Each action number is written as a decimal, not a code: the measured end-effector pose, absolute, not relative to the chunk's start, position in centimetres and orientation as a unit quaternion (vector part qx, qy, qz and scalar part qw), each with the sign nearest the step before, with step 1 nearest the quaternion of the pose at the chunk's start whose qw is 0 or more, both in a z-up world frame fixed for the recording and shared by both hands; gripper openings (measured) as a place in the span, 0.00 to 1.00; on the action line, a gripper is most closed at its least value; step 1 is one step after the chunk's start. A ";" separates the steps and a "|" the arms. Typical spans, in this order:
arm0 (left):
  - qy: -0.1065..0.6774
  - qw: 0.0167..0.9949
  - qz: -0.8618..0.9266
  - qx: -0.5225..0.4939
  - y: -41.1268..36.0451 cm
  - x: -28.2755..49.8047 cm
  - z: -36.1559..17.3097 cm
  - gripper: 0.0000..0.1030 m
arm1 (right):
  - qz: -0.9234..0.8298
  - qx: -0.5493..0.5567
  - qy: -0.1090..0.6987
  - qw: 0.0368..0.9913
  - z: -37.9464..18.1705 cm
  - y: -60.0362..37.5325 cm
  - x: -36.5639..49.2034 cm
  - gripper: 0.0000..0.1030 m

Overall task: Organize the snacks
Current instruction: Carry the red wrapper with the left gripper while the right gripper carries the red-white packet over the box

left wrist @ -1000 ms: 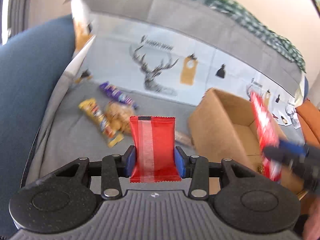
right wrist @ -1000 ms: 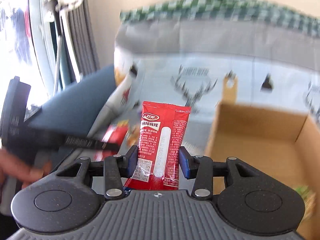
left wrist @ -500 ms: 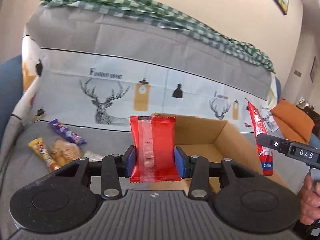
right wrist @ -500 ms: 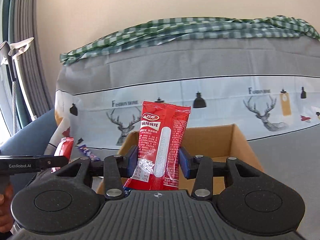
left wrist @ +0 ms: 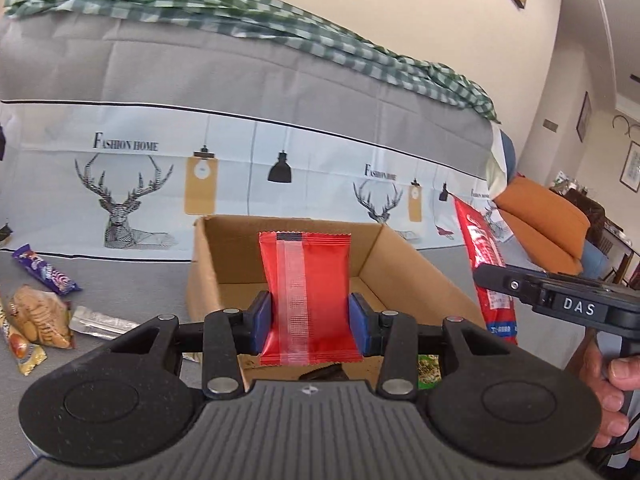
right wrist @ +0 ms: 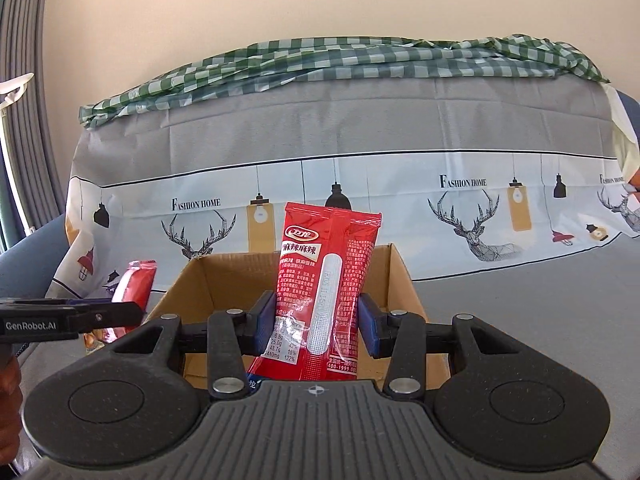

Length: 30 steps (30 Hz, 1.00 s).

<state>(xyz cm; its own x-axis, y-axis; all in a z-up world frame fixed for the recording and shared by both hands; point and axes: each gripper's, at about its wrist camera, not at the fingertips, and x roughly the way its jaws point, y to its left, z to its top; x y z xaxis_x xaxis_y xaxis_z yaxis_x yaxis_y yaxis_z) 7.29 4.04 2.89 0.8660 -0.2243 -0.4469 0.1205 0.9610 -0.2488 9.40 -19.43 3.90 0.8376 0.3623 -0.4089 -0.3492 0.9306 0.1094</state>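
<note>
While both red packets hang over the open cardboard box (left wrist: 404,264), neither has gone in. The left gripper (left wrist: 306,326) pinches a short red sachet (left wrist: 306,296) upright between its blue fingers (left wrist: 259,322), seam side toward the camera, right in front of the box's near wall. The right gripper (right wrist: 316,330) clamps a taller red spicy-snack packet (right wrist: 324,292) the same way, its lower part squeezed between the pads, its printed top standing clear above the box's far wall (right wrist: 232,276).

Inside the box, near the front edge, a green wrapper (left wrist: 429,366) and something dark peek out; I can't tell what they are. To the left of the box, on the grey sofa seat (left wrist: 132,280), lie a purple bar (left wrist: 44,274), a clear pack of biscuits (left wrist: 38,316), a yellow wrapper (left wrist: 24,354) and a silvery sachet (left wrist: 100,322), well apart from either gripper. Behind everything rises the sofa back with its deer-and-lamp print cover (right wrist: 400,184) and a green checked cloth (right wrist: 360,60) bunched along the top.

Both tools are held level, side by side, pointing at the sofa back; the person's right hand (left wrist: 612,396) wraps the handle at the edge.
</note>
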 end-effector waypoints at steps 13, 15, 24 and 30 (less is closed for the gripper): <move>0.250 0.958 -0.104 -0.093 3.3 7.4 2.4 0.44 | 0.196 -0.009 0.218 0.956 3.8 -17.4 9.5 0.44; 0.251 0.958 -0.104 -0.092 3.3 7.4 2.4 0.44 | 0.195 -0.010 0.219 0.956 3.8 -17.5 9.5 0.44; 0.250 0.959 -0.106 -0.088 3.0 7.2 2.5 0.44 | 0.191 -0.009 0.220 0.957 3.9 -17.7 9.6 0.44; 0.250 0.958 -0.106 -0.088 3.0 7.3 2.5 0.44 | 0.192 -0.010 0.219 0.957 3.9 -17.7 9.6 0.44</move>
